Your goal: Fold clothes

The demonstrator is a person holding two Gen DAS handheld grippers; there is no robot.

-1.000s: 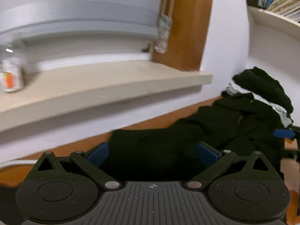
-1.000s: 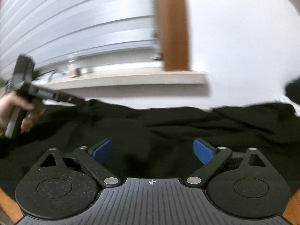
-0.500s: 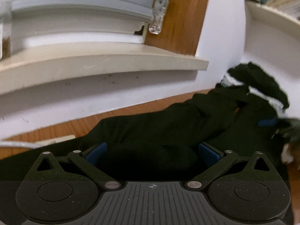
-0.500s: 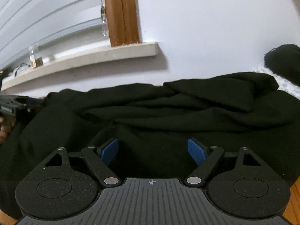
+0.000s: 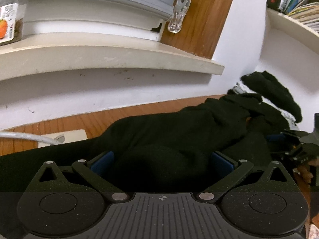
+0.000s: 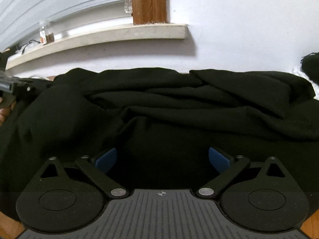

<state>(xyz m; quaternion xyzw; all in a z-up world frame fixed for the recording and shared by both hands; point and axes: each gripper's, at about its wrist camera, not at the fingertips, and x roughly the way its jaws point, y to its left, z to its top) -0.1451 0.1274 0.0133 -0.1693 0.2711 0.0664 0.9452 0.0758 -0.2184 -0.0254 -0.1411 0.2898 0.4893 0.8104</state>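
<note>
A black garment lies crumpled across the wooden table, with long folds running sideways in the right wrist view. My left gripper hovers low over its near part, jaws wide apart, and dark fabric bulges between the blue pads without being pinched. My right gripper is opening, its pads spread wide over the cloth and not pressing on it. The right gripper also shows at the far right of the left wrist view. At the far left of the right wrist view is the left gripper, held by a hand.
A cream window sill juts out above the table's far edge, with a jar on it and a blind-cord weight hanging above. A pile of black and pale clothes lies at the right. A white cable crosses the left.
The right gripper's pads have spread wider. Both grippers have sunk closer to the black garment, and fabric now fills the gap between the left pads.
</note>
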